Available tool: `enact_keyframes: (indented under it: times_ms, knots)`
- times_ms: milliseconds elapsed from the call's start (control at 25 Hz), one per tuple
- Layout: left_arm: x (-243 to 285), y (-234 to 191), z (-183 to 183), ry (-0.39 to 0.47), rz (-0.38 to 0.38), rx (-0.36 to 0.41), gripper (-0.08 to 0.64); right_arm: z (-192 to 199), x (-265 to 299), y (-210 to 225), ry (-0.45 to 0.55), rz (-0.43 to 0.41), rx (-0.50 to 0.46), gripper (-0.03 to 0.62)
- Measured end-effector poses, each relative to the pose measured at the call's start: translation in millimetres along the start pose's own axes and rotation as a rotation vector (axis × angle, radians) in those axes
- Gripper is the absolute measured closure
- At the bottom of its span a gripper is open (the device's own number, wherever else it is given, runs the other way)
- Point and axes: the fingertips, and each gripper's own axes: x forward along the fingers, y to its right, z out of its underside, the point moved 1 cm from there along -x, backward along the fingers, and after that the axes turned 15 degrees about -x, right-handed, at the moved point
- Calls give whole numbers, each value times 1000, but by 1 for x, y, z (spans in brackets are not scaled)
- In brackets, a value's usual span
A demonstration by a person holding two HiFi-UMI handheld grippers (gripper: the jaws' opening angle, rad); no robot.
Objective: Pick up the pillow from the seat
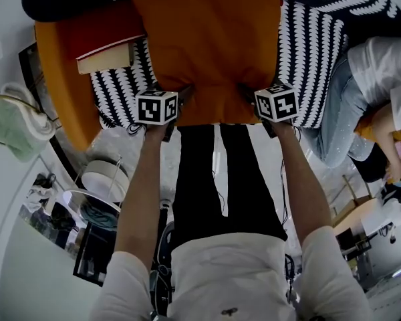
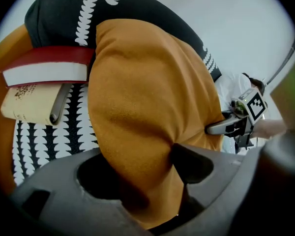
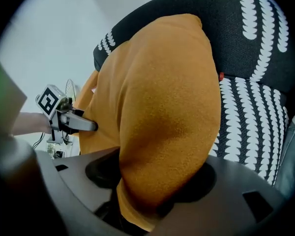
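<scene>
An orange pillow point(image 1: 214, 45) stands on the black-and-white patterned seat point(image 1: 314, 52), its near edge towards me. My left gripper point(image 1: 177, 97) is shut on the pillow's near left corner, and the fabric point(image 2: 147, 92) bunches between its pads point(image 2: 152, 173). At the near right corner my right gripper point(image 1: 250, 97) is likewise shut, the pillow point(image 3: 162, 107) bulging out of its jaws point(image 3: 152, 181). Each gripper view also catches the other gripper at the pillow's edge: the right gripper point(image 2: 236, 123) and the left gripper point(image 3: 69, 121).
A red book lies on a beige book point(image 1: 105, 55) on the seat, just left of the pillow. The chair's orange arm point(image 1: 60, 72) curves round on the left. A person in jeans point(image 1: 351, 105) sits to the right. Below left are a round side table point(image 1: 103, 179) and a basket point(image 1: 13, 126).
</scene>
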Motion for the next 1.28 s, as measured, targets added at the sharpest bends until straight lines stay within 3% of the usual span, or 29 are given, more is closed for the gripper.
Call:
enact_keyframes:
  times_ms: [680, 960, 1280]
  knots:
    - [-46, 59, 24, 79, -24, -50, 287, 15, -68, -9, 16, 14, 19, 328]
    - [-78, 80, 36, 115, -58, -79, 297, 10, -102, -23, 33, 17, -26, 331]
    - [-133, 109, 36, 227, -80, -119, 308, -19, -148, -37, 87, 4, -117, 331]
